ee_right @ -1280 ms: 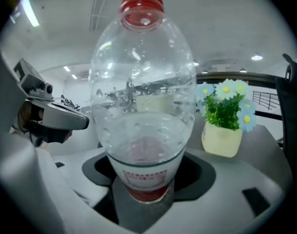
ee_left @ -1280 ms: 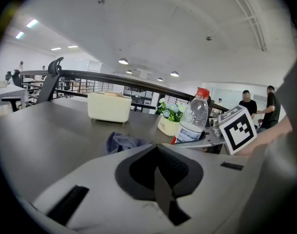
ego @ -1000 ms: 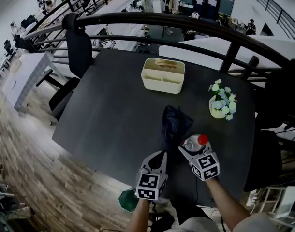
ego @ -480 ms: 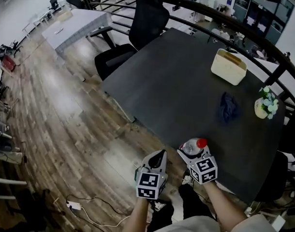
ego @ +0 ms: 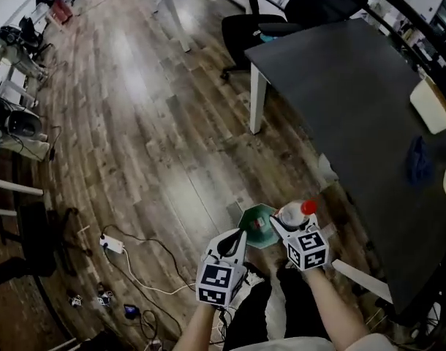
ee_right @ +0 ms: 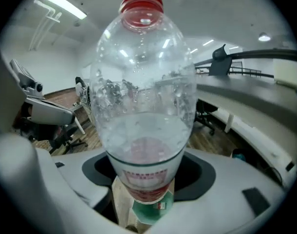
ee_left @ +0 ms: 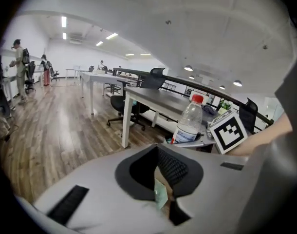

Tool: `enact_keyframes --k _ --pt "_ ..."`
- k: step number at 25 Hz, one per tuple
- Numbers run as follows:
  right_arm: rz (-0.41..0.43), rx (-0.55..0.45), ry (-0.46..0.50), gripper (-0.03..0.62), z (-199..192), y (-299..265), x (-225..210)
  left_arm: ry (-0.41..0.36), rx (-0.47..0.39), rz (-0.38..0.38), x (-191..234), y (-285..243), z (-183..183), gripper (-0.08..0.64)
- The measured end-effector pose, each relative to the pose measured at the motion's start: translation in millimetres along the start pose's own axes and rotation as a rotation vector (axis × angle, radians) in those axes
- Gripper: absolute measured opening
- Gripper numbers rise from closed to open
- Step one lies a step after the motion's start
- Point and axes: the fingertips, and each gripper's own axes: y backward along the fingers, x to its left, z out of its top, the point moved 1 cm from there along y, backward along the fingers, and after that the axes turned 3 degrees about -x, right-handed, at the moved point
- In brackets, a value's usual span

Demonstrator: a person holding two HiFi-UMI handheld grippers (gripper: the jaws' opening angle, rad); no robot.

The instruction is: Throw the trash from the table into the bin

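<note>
Wood floor (ego: 135, 115) | dark table (ego: 340, 79) | green bin (ego: 254, 224), seemingly, below bottle (ego: 289, 215)

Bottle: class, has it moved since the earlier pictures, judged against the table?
Yes. Earlier over the table, the bottle now hangs off its edge, over the floor by the bin.

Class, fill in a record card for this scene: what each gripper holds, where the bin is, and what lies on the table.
Right gripper: shut on a clear plastic bottle with a red cap
Left gripper: fingers together, nothing seen held
Bin: green, on the wooden floor beside the table, just ahead of both grippers
Bottle position: overlaps the bin's edge in the head view, not yet released
Table: dark top, with a blue cloth and a cream box on it
</note>
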Motion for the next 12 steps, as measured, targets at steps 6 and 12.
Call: enact_keyframes --k 6,12 --pt "-0.006 0.138 -0.039 0.336 -124 -65 19 0.072 0.062 0.007 33 -2 -100 0.023" --pt "-0.003 0.271 -0.060 0.336 -241 -114 7 0.129 0.109 -0.011 53 -47 -199 0.023"
